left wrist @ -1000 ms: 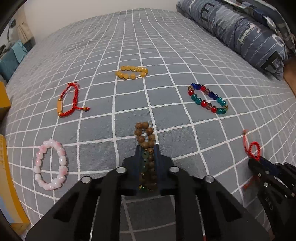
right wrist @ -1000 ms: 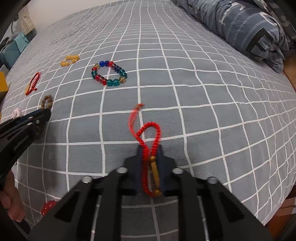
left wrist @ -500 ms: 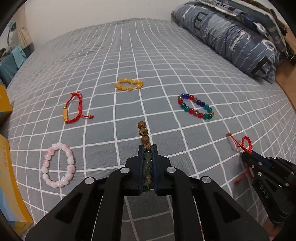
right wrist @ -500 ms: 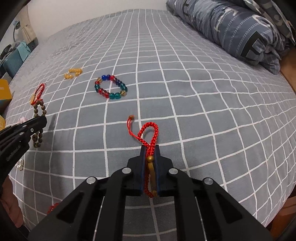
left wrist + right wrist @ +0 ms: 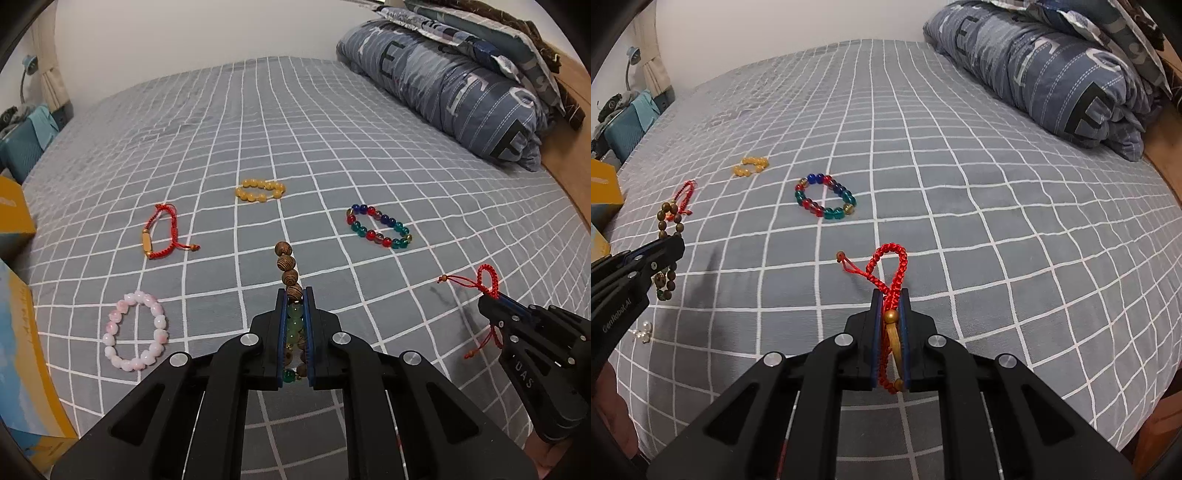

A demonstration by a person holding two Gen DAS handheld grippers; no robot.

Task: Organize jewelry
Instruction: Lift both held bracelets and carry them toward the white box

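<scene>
My left gripper [image 5: 294,291] is shut on a wooden bead bracelet [image 5: 286,264] with green beads and holds it above the bed; it also shows in the right wrist view [image 5: 666,225]. My right gripper [image 5: 890,293] is shut on a red cord bracelet [image 5: 892,264] with a gold tube, also lifted; it shows in the left wrist view [image 5: 485,278]. On the bedspread lie a pink bead bracelet [image 5: 136,334], a second red cord bracelet [image 5: 160,232], a yellow bead bracelet [image 5: 260,190] and a multicolour glass bead bracelet [image 5: 378,226].
The bed has a grey checked sheet [image 5: 258,129]. A rolled blue quilt [image 5: 454,85] lies at the far right. Yellow boxes [image 5: 22,354] stand at the left edge. A small silver item [image 5: 642,330] lies below the left gripper in the right wrist view.
Both grippers have lifted away from the sheet with their bracelets. The wooden bracelet now hangs stretched in the left gripper.
</scene>
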